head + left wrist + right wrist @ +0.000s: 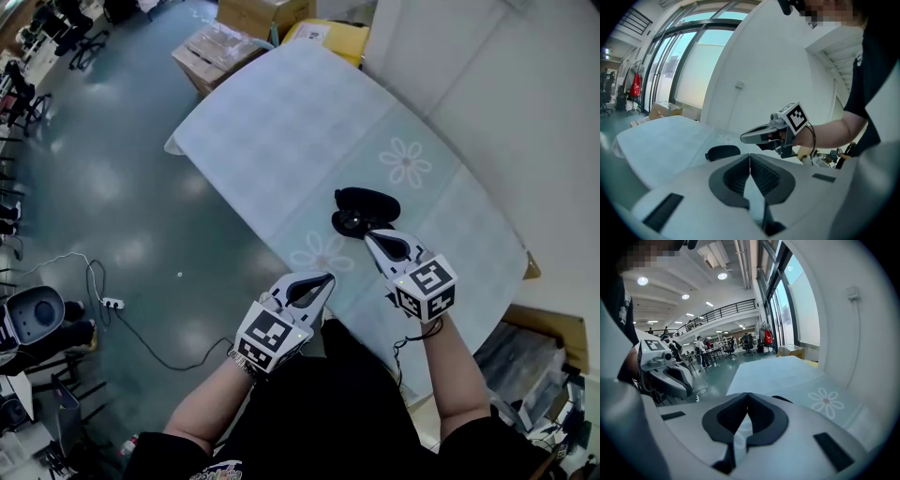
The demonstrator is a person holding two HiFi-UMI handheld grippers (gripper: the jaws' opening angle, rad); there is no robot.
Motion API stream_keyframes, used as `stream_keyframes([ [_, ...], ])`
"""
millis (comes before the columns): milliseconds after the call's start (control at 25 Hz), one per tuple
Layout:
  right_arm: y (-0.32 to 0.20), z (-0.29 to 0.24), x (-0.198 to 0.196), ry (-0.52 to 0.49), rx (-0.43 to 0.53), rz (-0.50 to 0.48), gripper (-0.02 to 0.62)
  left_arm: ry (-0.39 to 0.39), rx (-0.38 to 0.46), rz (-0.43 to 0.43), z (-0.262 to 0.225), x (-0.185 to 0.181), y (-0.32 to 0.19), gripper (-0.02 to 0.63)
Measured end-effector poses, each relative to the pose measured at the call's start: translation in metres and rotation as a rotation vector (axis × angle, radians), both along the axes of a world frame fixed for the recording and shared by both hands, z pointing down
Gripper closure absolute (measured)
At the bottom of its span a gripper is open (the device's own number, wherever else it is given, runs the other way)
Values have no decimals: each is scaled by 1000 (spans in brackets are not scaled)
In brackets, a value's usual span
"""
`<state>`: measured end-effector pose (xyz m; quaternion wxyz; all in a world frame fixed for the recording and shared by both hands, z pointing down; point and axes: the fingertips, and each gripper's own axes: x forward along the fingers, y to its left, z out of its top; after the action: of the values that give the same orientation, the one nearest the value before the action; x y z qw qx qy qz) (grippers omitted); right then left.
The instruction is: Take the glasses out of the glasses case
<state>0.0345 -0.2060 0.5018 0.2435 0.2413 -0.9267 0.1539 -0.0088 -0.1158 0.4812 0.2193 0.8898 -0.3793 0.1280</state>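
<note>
Right gripper (373, 237), jaws pressed together and empty, hovers just beside the black glasses case (366, 210) on the floral tablecloth (281, 122), apparently poised to reach in; left gripper (323, 281), likewise closed, hangs farther from the case.

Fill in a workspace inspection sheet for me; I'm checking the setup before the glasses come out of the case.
Surface: table under a pale flower-print cloth.
Job's things: black glasses case lies on the cloth just ahead of the right gripper; a dark part sits against its near side, and I cannot tell whether it is the lid or the glasses.
Clutter: nothing seen on the table.
Grippers: left gripper and right gripper both shut, holding nothing, at the table's near edge.
Cables: power strip and black cable on the floor, left.
Surroundings: cardboard boxes past the far end; office chairs; white wall.
</note>
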Motion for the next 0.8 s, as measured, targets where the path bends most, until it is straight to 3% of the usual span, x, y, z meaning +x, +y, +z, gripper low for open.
stream_keyframes([
  [800,-34,97,5,431,36,-280,569,16,-79,45,29,26,-5,577],
])
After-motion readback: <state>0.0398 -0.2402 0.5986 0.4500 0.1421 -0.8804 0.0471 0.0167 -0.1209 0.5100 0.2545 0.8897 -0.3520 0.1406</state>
